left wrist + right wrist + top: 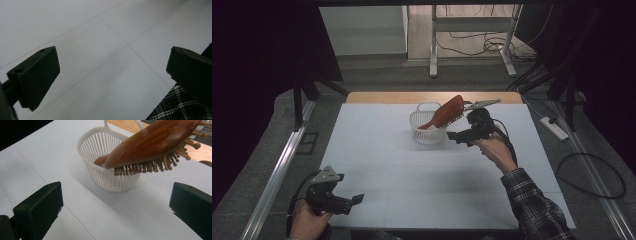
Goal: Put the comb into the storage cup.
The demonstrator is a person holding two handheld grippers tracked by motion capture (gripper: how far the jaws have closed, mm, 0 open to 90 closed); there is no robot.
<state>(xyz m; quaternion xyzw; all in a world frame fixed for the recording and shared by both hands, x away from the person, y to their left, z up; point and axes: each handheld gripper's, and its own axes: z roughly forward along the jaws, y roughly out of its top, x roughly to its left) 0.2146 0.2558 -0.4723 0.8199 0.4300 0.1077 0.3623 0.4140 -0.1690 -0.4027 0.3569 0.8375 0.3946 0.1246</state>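
Just ahead of the released right gripper point(117, 205), the wooden hairbrush point(150, 143) leans handle-down in the white basket point(105, 173). Back straight away, without brushing its overhanging bristles. Far behind, the left gripper point(112, 75) hangs released over the surface point(100, 30).

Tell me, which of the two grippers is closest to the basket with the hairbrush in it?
The right gripper, beside the white basket holding the wooden hairbrush. The left gripper sits far off at the table's near edge.
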